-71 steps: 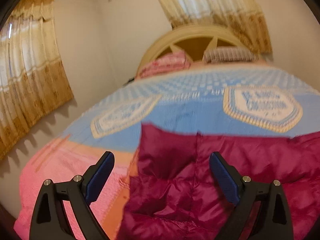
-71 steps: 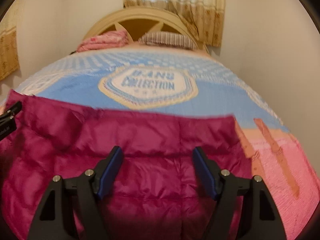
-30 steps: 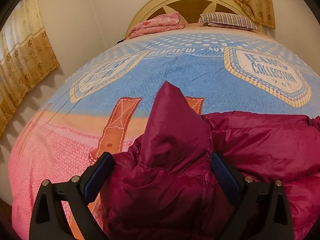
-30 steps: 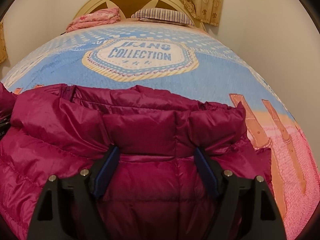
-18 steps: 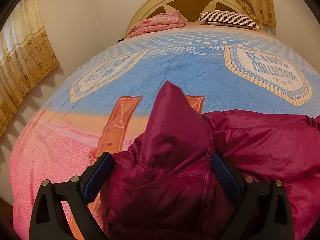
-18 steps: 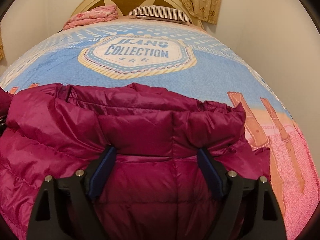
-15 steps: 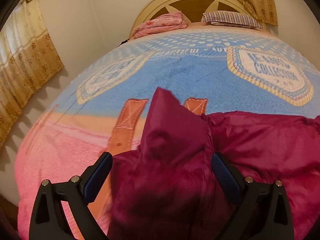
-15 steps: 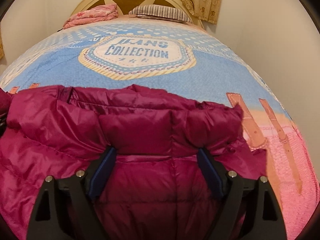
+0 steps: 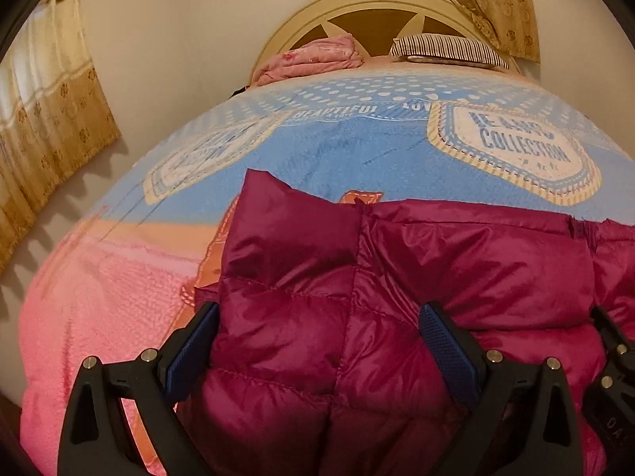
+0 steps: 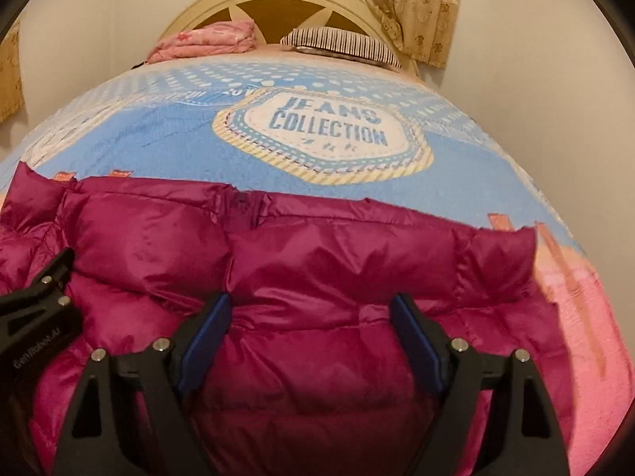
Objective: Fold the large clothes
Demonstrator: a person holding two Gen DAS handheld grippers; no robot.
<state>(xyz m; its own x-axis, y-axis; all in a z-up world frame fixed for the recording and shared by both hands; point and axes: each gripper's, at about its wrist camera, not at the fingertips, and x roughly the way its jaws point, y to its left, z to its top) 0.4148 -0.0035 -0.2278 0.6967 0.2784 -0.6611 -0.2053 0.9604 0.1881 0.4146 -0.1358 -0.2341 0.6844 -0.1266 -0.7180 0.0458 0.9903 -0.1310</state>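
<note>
Magenta puffer jacket (image 10: 317, 261) spread across the lower half of both wrist views, lying on the near part of a bed (image 10: 166, 150) covered in a blue and pink printed blanket. Folded edge running across mid-frame, with a puffy corner (image 9: 278, 214) poking up left of centre in the left wrist view. Quilted seams and a centre line visible, fabric glossy and wrinkled.

Left gripper (image 9: 317, 349) at the bottom of its frame, jaws spread wide, blue pads (image 9: 190, 349) flanking a bulge of the jacket without pinching it. Right gripper (image 10: 309, 337) likewise low in its frame, jaws wide apart, having just finished easing open, jacket padding between them but not clamped. Part of the left gripper also showing at the left edge of the right wrist view.

No containers anywhere in view.

Beyond the jacket: "JEANS COLLECTION" badge (image 10: 329, 127) on the blanket, folded pink bedding (image 10: 206, 39) and striped pillow (image 10: 341, 43) at the top, against a curved headboard (image 10: 278, 0). Patterned curtains (image 9: 51, 131) at upper left and upper right.
</note>
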